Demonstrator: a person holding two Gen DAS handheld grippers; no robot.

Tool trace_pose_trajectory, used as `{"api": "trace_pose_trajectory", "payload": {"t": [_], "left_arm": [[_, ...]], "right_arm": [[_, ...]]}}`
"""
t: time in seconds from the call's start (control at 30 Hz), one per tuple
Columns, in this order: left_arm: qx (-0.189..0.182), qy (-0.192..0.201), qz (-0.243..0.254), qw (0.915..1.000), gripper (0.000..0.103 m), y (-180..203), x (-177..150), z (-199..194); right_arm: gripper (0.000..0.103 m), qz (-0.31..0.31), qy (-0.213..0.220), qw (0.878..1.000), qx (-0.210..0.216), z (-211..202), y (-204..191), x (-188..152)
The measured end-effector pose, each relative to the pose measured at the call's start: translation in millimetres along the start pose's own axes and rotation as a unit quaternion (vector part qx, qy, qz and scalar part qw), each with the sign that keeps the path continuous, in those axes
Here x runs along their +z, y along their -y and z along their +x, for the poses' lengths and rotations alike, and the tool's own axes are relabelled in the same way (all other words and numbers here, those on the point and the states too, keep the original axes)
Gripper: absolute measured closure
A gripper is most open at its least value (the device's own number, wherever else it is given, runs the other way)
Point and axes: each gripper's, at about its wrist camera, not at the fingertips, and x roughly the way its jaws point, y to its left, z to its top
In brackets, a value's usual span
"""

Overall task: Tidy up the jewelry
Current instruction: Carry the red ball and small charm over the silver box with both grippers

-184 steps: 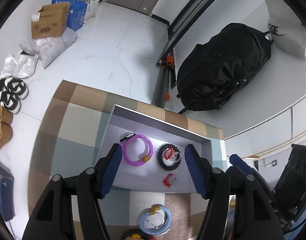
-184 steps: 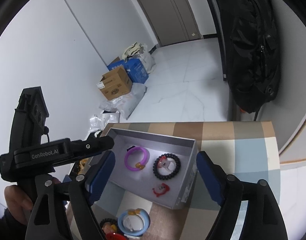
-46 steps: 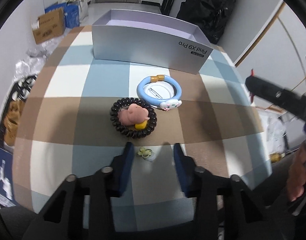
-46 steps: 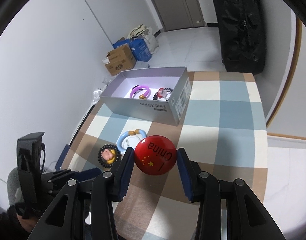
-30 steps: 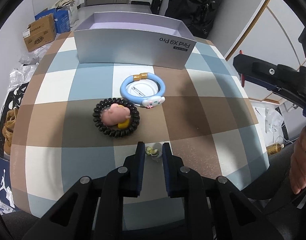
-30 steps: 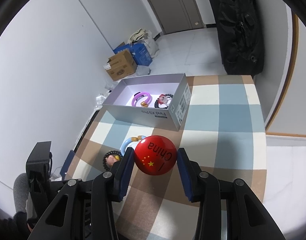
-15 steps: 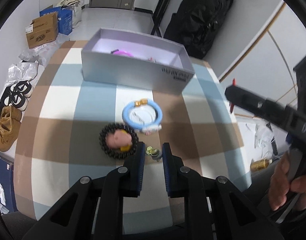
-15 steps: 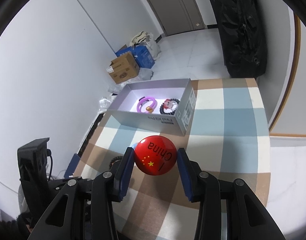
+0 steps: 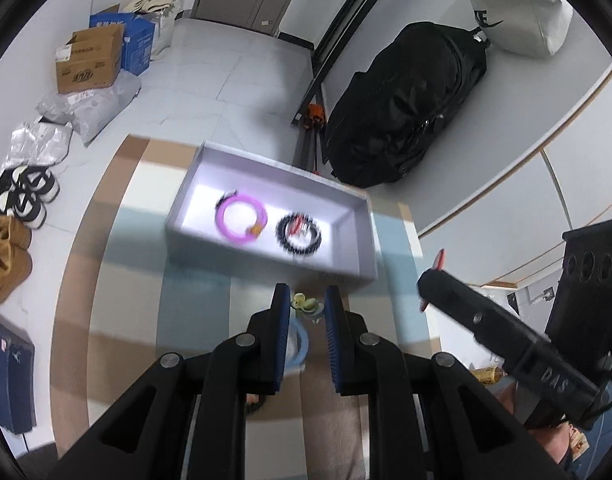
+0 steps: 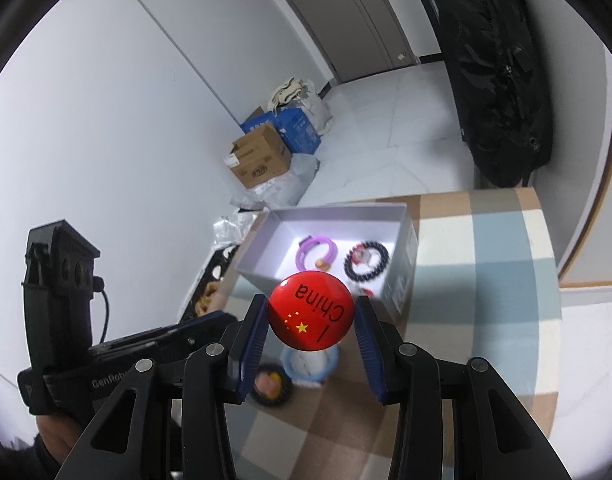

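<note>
Two views: one wrist camera on each hand-held gripper, both looking down at a checked table.

Left wrist view, left gripper (image 9: 306, 306): clenched on a small yellow-green charm (image 9: 304, 303), pinched between its blue pads and lifted off the table, in front of the box's near wall.
Left wrist view, box (image 9: 348, 216): an open grey box near the far edge of the checked table (image 9: 117, 264). A purple ring bracelet (image 9: 241, 218) lies toward its left half and a black beaded bracelet (image 9: 299, 234) just to the right, the two apart.
Left wrist view, light blue ring (image 9: 301, 346): partly hidden behind the gripper fingers, on the table nearer than the box.
Left wrist view, right gripper body (image 9: 506, 344): black, reaching in from the right edge.

Right wrist view, right gripper (image 10: 310, 322): grasping a round red badge (image 10: 310, 312) marked "China" with yellow stars, held by its edges above the table.
Right wrist view, box (image 10: 261, 240): beyond the badge, holding the purple ring bracelet (image 10: 316, 252) and the black beaded bracelet (image 10: 366, 264) side by side.
Right wrist view, table (image 10: 502, 264): a light blue ring (image 10: 310, 364) and a black bead ring with a pink charm (image 10: 270, 386) lie below the badge, nearer than the box.
Right wrist view, left gripper body (image 10: 61, 300): black, at the left edge, held in a person's hand (image 10: 53, 440).
</note>
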Motion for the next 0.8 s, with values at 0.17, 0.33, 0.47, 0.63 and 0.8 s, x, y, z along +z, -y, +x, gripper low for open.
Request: {"api": "trace_pose_trajectory", "payload": {"t": [0.17, 0.33, 0.47, 0.63, 0.8], "left_arm": [[0.001, -0.005, 0.006, 1.0000, 0.091, -3.3, 26.8, 13.5], [-0.003, -0.009, 0.004, 1.0000, 0.091, -10.6, 42.1, 27.2], [-0.011, -0.014, -0.003, 0.9998, 0.091, -16.8, 48.0, 38.4], [-0.012, -0.024, -0.002, 0.9996, 0.091, -19.1, 51.5, 52.2], [0.001, -0.028, 0.006, 0.9996, 0.091, -18.6, 52.4, 55.1]], "right_arm": [[0.061, -0.001, -0.001, 1.000, 0.006, 12.5, -2.6, 17.1], [0.061, 0.014, -0.014, 1.000, 0.003, 32.3, 6.2, 30.5], [0.061, 0.025, -0.024, 0.999, -0.003, 47.4, 16.6, 37.4], [0.061, 0.024, -0.033, 0.999, -0.007, 59.1, 23.4, 40.6], [0.061, 0.022, -0.040, 0.999, -0.011, 67.9, 25.0, 40.1]]}}
